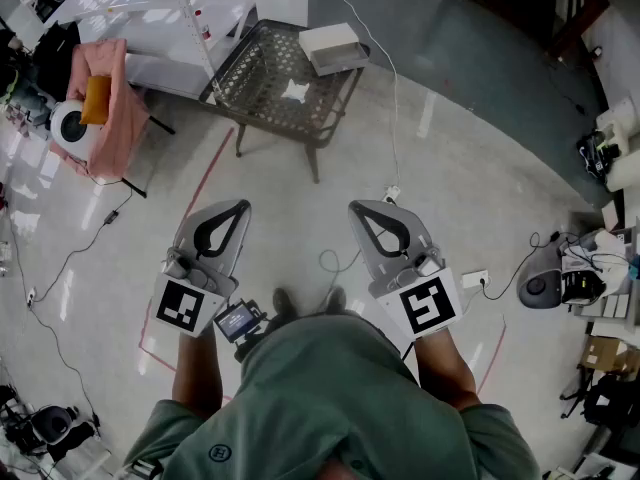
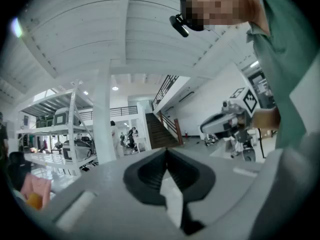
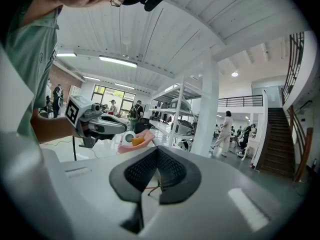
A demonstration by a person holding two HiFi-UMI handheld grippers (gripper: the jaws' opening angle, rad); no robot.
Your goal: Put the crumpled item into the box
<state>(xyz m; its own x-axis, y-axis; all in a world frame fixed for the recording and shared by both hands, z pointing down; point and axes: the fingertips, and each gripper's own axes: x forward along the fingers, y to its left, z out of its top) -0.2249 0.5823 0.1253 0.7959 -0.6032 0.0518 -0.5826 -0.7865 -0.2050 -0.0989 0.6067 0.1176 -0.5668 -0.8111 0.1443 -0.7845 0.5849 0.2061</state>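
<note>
As left gripper [image 1: 243, 205], right gripper [image 1: 355, 207] sit closed | crumpled item [image 1: 297, 91] on table [image 1: 258, 73]

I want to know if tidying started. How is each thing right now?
Left grey gripper: fingers shut, empty.
Right grey gripper: fingers shut, empty.
White crumpled item: lying on the dark metal mesh table, not in the box.
White flat box: on the table's corner; lid state unclear.
</note>
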